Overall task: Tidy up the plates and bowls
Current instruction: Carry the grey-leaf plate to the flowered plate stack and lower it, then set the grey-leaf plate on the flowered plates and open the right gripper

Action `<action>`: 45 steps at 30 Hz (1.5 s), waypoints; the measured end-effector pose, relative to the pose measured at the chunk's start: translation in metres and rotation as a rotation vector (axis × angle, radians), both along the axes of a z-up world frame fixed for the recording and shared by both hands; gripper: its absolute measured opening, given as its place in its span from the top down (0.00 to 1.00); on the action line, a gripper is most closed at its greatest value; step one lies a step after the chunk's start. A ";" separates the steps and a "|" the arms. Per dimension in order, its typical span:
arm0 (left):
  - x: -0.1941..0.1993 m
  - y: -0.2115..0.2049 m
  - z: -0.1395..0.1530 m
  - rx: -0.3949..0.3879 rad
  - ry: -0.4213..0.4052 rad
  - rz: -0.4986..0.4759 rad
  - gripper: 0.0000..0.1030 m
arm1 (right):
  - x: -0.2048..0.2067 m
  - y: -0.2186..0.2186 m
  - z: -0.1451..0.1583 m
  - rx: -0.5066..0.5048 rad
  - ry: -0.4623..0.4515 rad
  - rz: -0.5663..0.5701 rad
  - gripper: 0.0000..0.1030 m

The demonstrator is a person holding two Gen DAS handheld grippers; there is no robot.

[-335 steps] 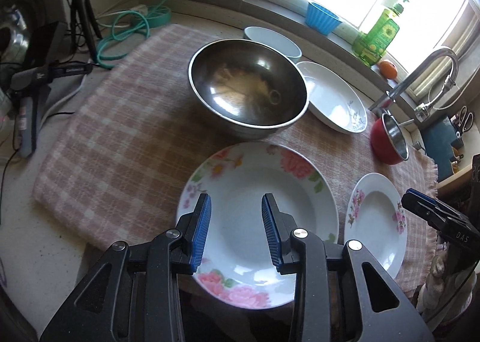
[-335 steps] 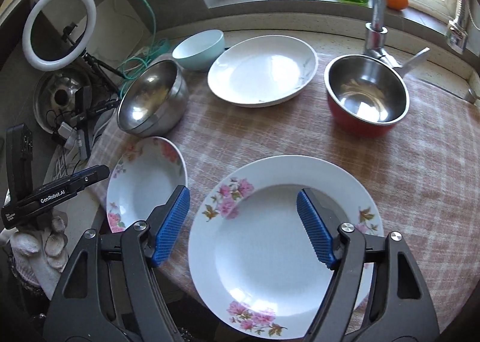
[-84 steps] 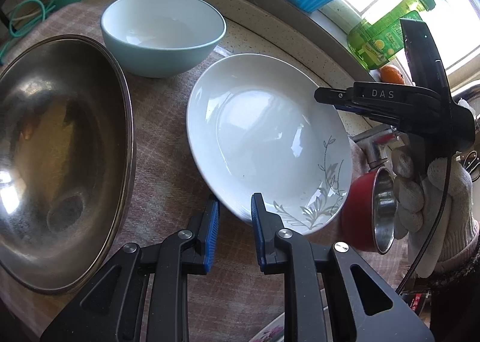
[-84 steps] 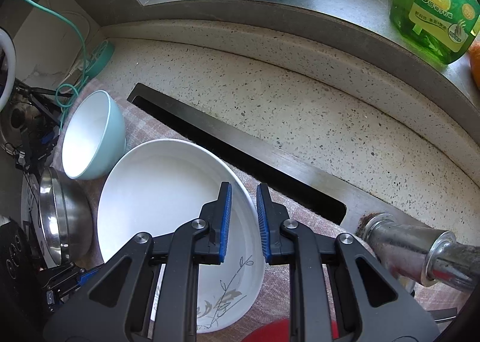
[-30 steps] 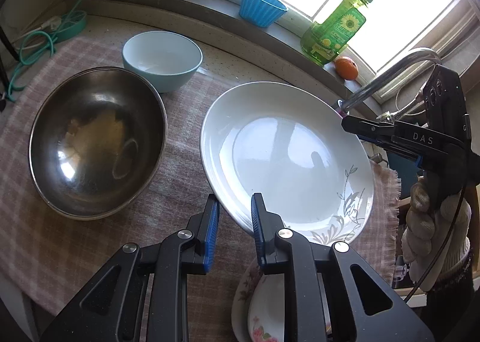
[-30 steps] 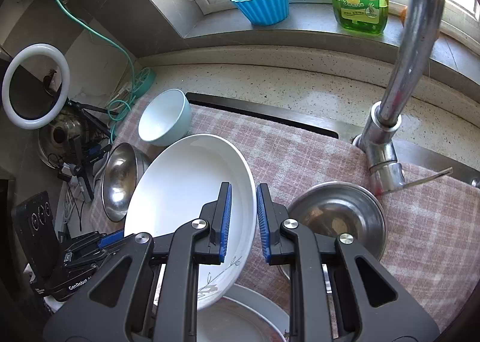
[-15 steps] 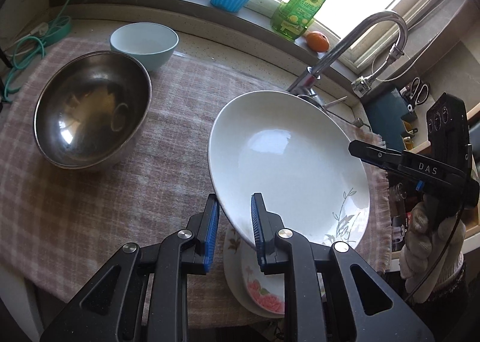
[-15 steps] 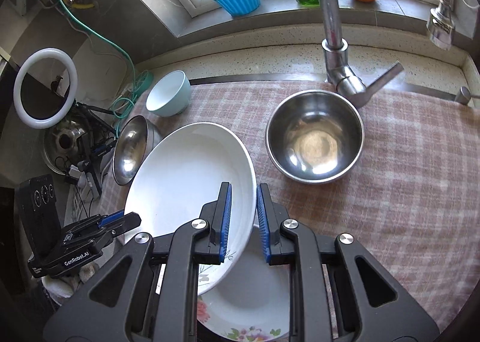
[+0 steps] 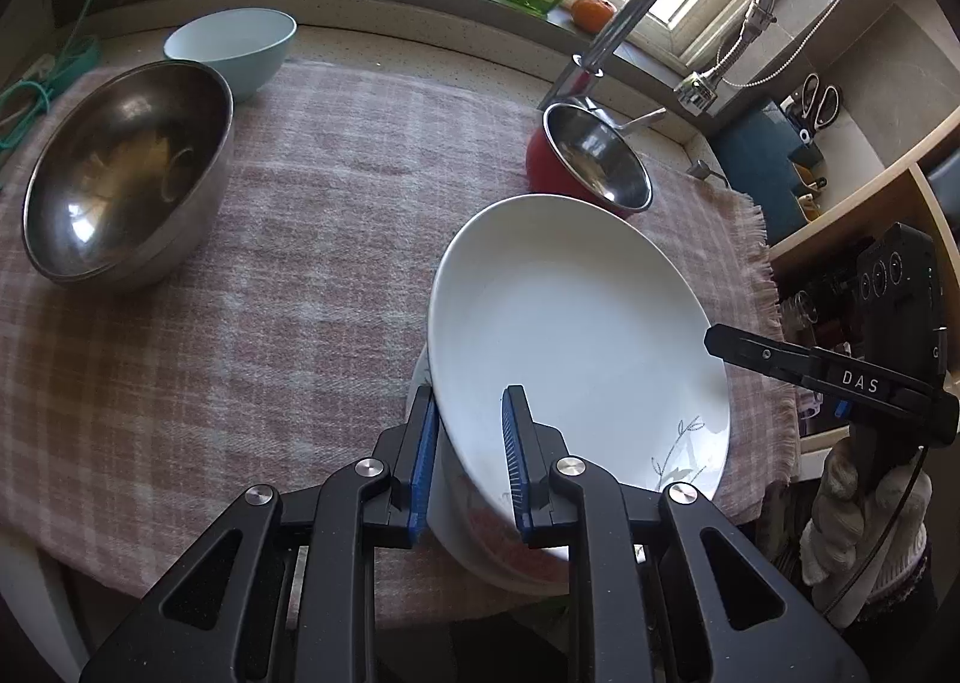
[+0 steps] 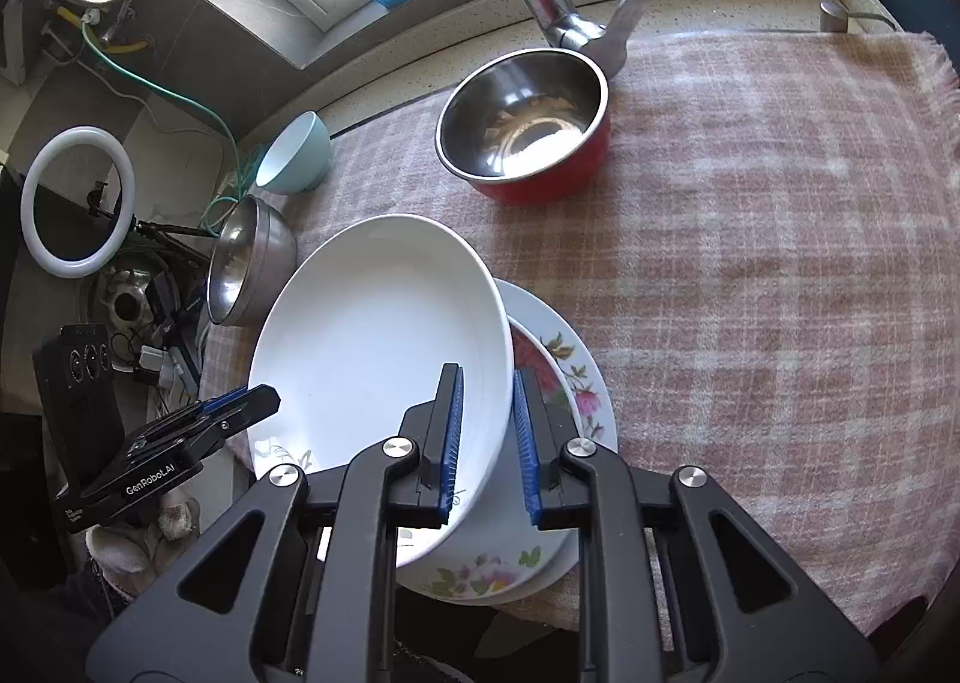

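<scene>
Two close wrist views, steeply downward from opposite rims of one shared white plate [image 9: 576,323].

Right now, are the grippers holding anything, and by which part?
Both hold the white plate by its rim: the left gripper on one edge, the right gripper on the opposite edge, above the floral plates.
</scene>
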State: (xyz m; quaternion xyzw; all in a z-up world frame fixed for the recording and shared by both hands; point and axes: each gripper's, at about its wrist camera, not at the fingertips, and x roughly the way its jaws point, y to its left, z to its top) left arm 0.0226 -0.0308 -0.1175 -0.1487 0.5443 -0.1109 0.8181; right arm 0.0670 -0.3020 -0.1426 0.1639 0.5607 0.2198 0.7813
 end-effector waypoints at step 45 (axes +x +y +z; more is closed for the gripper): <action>-0.009 -0.019 -0.023 0.050 0.076 -0.080 0.82 | -0.027 0.008 -0.020 -0.152 0.034 0.078 0.73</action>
